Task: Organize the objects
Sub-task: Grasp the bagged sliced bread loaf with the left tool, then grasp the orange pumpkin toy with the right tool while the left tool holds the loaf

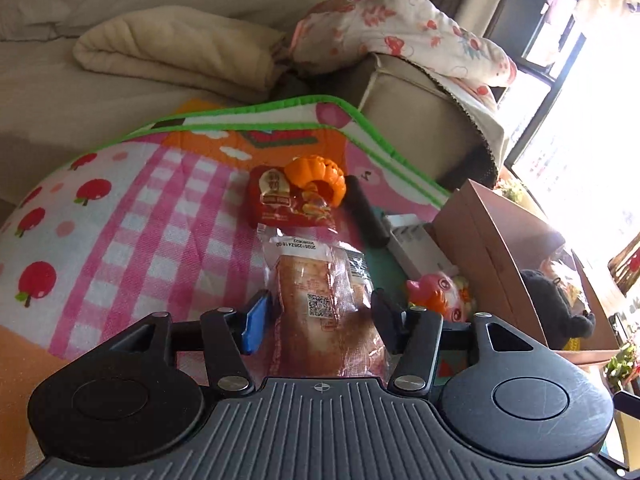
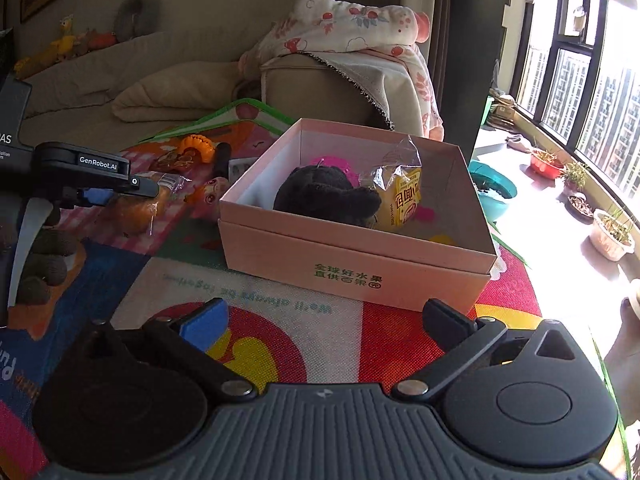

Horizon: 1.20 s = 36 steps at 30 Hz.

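A bread roll in a clear wrapper (image 1: pixel 320 300) lies on the pink checked mat (image 1: pixel 160 220), between the fingers of my left gripper (image 1: pixel 320 320). The jaws are open, with a thin gap at the blue pad. Beyond it lie a red snack packet (image 1: pixel 288 204), an orange pumpkin toy (image 1: pixel 316 176), a black cylinder (image 1: pixel 366 216) and a pink toy figure (image 1: pixel 440 292). The open pink box (image 2: pixel 360 268) holds a black plush (image 2: pixel 324 196) and a yellow packet (image 2: pixel 400 200). My right gripper (image 2: pixel 328 320) is wide open and holds nothing, low over the colourful mat just in front of the box.
A beige sofa with a folded blanket (image 1: pixel 176 52) and a floral quilt (image 2: pixel 352 28) stands behind the mat. A white block (image 1: pixel 412 244) lies beside the box. Plant pots (image 2: pixel 612 232) and a teal bowl (image 2: pixel 492 192) line the sunny window sill at right.
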{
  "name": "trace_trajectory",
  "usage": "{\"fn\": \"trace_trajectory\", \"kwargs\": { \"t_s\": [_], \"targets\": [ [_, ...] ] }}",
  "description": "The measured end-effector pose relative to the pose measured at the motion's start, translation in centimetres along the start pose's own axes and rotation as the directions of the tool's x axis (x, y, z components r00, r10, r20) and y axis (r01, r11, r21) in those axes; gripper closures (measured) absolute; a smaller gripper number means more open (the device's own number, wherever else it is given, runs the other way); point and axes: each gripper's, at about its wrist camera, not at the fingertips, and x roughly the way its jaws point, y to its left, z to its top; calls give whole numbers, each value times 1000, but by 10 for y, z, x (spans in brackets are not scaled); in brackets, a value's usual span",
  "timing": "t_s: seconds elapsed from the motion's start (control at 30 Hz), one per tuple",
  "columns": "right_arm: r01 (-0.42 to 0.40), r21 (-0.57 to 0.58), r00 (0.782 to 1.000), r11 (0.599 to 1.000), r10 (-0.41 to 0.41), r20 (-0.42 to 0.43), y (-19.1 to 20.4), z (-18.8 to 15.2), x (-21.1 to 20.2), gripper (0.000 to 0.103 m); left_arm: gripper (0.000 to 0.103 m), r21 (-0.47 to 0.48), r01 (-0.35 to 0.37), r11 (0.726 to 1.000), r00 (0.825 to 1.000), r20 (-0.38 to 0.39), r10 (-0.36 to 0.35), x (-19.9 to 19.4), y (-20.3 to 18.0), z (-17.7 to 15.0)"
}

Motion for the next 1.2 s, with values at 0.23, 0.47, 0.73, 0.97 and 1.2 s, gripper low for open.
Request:
{"fn": "trace_trajectory", "kwargs": {
  "t_s": [0.23,0.47,0.73,0.97,1.2],
  "targets": [
    [-42,-15,999,999,42,-19,15,-5,4,0,40,93,-28,995,1000,7,27,10,-15,-5],
    [-89,-129,994,988,97,57,44,36,-7,0,44,119,-51,992,997,55,45,-33,20,-24],
    [-261,-58,965,964,261,3,95,146,58,0,45,-7,28,1000,988,150,-26,-65,76,-49],
    [-208,154,955,966,234,-180,120,199,185,21,45,-23,41,999,986,163,-37,-65,78,-50],
    [-98,106,968,990,119,-219,142,197,234,29,45,-47,66,997,984,167,-57,-65,83,-51]
  ]
}}
